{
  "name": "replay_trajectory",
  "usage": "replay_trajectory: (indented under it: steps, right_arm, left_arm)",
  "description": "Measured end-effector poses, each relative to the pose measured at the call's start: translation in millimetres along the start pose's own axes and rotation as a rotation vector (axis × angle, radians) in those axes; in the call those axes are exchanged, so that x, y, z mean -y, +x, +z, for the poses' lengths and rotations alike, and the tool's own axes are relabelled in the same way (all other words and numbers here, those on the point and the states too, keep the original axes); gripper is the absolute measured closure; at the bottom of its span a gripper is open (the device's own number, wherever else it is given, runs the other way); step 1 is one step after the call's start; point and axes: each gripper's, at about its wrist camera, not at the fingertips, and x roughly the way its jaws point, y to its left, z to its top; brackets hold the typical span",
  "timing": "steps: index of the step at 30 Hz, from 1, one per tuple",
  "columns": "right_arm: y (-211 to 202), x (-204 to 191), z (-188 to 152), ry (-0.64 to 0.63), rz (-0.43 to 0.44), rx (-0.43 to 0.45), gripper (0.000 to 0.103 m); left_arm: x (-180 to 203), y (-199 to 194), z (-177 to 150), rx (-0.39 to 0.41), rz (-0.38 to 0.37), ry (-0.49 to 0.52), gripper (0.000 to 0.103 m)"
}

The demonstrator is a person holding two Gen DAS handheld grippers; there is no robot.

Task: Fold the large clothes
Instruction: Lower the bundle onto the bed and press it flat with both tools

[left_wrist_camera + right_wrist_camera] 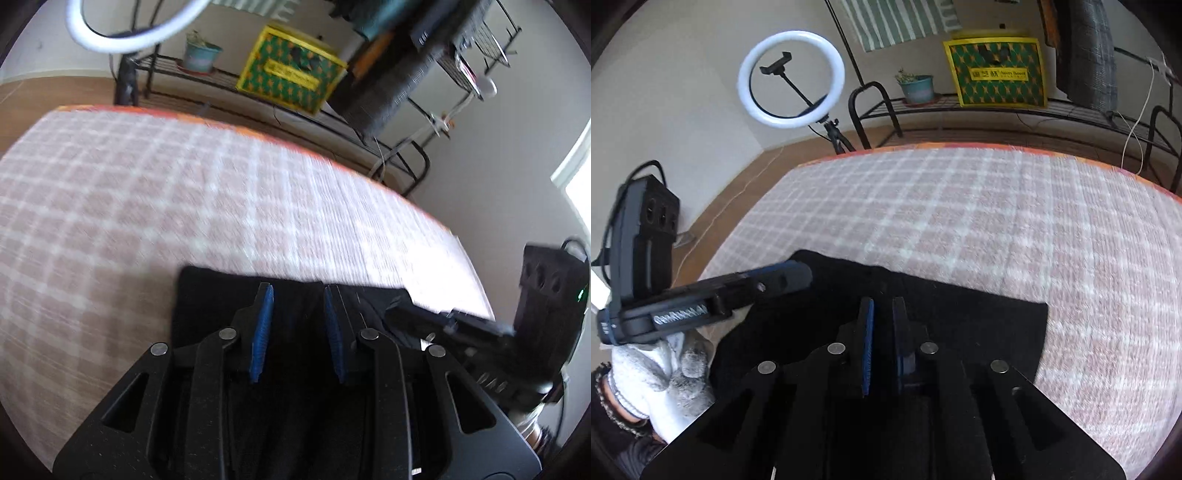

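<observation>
Gripping black garment (923,317) — both tools, left tool (298,291) and right tool (882,304), clamped on it

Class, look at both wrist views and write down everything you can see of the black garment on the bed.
The black garment is plain dark cloth, apparently soft and matte, with no visible print. It lies near the front edge of the checked bedcover, its far edge fairly straight. Its type cannot be told. The left gripper and right gripper are both over it; whether either grips the cloth is unclear.
</observation>
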Motion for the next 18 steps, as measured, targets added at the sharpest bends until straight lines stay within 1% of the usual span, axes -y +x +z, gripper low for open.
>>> replay_trajectory:
  steps: [2, 3, 5, 6, 7, 10, 12, 13, 14, 15, 16, 17, 18]
  right_arm:
    - [10.0, 2.5, -1.7, 0.012, -0.006, -0.02, 0.095]
    - [16.5, 4.7, -2.3, 0.018, -0.009, -0.037, 0.095]
    - [30.0, 12.0, -7.9, 0.035, -0.033, -0.106, 0.095]
    - [28.5, 17.7, -14.9, 0.046, -0.038, -0.135, 0.095]
    - [32.1, 22.3, -16.8, 0.062, -0.034, -0.143, 0.095]
    - [29.8, 25.2, -17.5, 0.073, -0.039, -0.142, 0.097]
    - [23.8, 22.7, -16.2, 0.063, -0.05, -0.141, 0.096]
    - [18.6, 21.8, -16.2, 0.064, -0.046, -0.139, 0.096]
    - [5.3, 22.7, -15.8, 0.067, -0.024, -0.128, 0.091]
    - [-6.4, 22.1, -17.7, 0.068, -0.008, -0.114, 0.09]
    - [-19.7, 26.5, -16.8, 0.071, 0.017, -0.091, 0.087]
    - [-37.4, 32.3, -18.9, 0.08, 0.046, -0.064, 0.073]
    - [-53.4, 40.0, -21.4, 0.1, 0.076, -0.034, 0.055]
  left_arm:
    - [-10.0, 3.7, 3.9, 0.002, 0.018, -0.022, 0.075]
    - [-14.4, 8.4, 2.9, -0.011, 0.026, -0.034, 0.075]
    - [-24.8, 29.9, -3.2, -0.093, 0.051, -0.056, 0.075]
    - [-27.2, 40.4, -7.5, -0.132, 0.068, -0.048, 0.075]
    - [-27.9, 43.7, -11.0, -0.111, 0.085, -0.027, 0.075]
    - [-23.0, 45.8, -10.1, -0.12, 0.11, 0.003, 0.075]
    - [-27.9, 40.7, -9.2, -0.122, 0.081, -0.031, 0.075]
    - [-33.5, 31.4, -7.4, -0.126, 0.047, -0.066, 0.075]
    - [-37.4, 23.0, -6.4, -0.126, 0.03, -0.079, 0.075]
    - [-41.5, 12.9, -5.0, -0.117, 0.014, -0.088, 0.073]
    - [-47.7, -0.8, -3.5, -0.099, 0.011, -0.095, 0.065]
    - [-56.0, -15.9, -2.7, -0.076, 0.001, -0.107, 0.059]
    - [-64.0, -25.3, -2.5, -0.061, -0.01, -0.128, 0.048]
